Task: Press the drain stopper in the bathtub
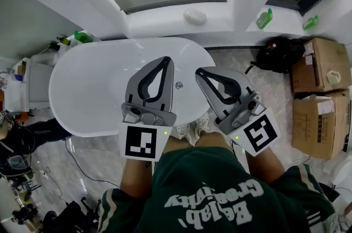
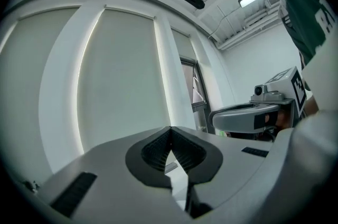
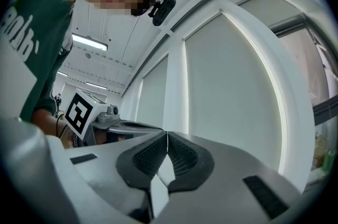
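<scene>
In the head view a white oval bathtub lies below me, with the small chrome drain stopper on its floor near the right end. Both grippers hover side by side above that end, pointing away from me towards the window. My left gripper is shut with nothing in it, its tips just left of and beyond the stopper. My right gripper is shut and empty too, just right of the stopper. Neither touches it. The left gripper view shows its jaws meeting against the window blind. The right gripper view shows the same.
A white ledge behind the tub carries a pale oval object and green bottles. A black bag and cardboard boxes stand at the right. Another green bottle and clutter sit at the left. My shoes are at the tub's near rim.
</scene>
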The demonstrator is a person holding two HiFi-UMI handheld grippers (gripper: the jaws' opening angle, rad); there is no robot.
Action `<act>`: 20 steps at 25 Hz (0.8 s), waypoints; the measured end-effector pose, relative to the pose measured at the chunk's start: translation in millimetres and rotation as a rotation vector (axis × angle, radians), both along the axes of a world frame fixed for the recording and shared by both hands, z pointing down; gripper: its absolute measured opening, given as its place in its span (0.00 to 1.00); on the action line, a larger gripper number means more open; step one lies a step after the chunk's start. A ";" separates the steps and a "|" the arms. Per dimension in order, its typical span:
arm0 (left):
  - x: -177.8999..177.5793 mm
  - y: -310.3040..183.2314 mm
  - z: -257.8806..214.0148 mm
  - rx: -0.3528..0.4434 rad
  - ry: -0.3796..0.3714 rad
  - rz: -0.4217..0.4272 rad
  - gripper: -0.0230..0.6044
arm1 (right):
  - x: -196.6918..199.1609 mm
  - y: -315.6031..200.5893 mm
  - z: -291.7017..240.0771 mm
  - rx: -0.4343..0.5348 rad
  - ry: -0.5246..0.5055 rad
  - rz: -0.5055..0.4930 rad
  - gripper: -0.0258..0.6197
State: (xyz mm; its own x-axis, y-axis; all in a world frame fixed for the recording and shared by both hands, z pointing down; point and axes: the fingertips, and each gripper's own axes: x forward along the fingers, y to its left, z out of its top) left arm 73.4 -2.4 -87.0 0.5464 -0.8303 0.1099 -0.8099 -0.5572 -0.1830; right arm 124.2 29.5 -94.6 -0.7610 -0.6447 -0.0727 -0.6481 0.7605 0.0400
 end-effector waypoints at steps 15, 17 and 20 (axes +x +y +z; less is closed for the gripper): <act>-11.6 2.6 69.8 -0.087 -0.064 -0.019 0.05 | -32.5 1.3 69.2 -0.079 0.034 -0.122 0.07; -15.1 2.2 82.9 -0.097 -0.058 -0.012 0.05 | -37.7 0.2 85.2 -0.101 0.047 -0.120 0.07; -22.6 4.4 105.6 -0.139 -0.037 0.005 0.05 | -46.1 -0.7 111.5 -0.135 0.083 -0.111 0.07</act>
